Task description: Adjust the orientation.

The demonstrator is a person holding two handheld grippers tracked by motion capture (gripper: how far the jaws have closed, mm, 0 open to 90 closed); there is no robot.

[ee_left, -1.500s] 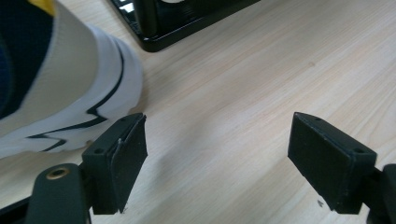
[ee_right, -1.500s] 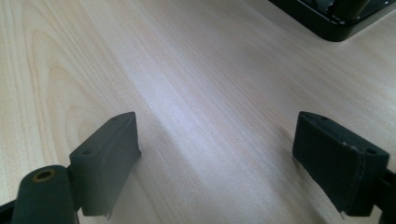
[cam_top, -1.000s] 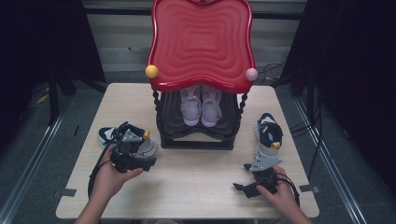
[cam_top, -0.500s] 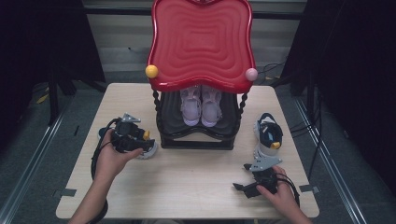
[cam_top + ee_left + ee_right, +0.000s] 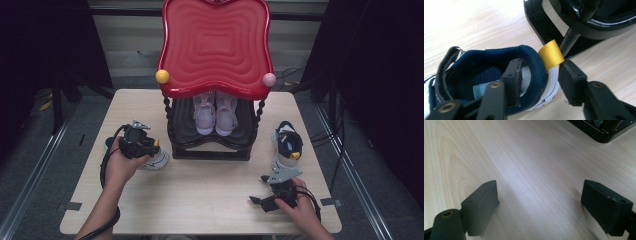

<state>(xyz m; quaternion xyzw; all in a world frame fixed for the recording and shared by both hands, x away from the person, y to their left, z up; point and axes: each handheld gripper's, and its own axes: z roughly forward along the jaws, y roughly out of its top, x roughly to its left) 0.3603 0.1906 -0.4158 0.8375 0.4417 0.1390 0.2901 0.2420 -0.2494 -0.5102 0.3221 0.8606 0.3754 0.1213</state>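
Observation:
A navy shoe (image 5: pixel 156 161) with a white sole lies at the table's left, its heel towards the rack. My left gripper (image 5: pixel 141 146) is over that heel. In the left gripper view one jaw is inside the navy shoe (image 5: pixel 474 75) and the other is outside by the yellow heel loop (image 5: pixel 551 53). The left gripper (image 5: pixel 541 65) has just been closing, and a sliver of lining still shows beside the inner jaw. My right gripper (image 5: pixel 257 202) rests open on the table at the front right. In its own view the right gripper (image 5: pixel 539 195) has bare wood between the jaws.
A rack with a red wavy top (image 5: pixel 215 47) and a black base (image 5: pixel 210 152) stands mid-table with a pale pink pair of shoes (image 5: pixel 215 112) on its lower shelf. A second navy shoe (image 5: pixel 287 147) stands to its right, just beyond my right gripper.
The left hand has carried its gripper a little farther from the person, onto the shoe's heel, and the jaws have narrowed around it. The right hand has stayed put.

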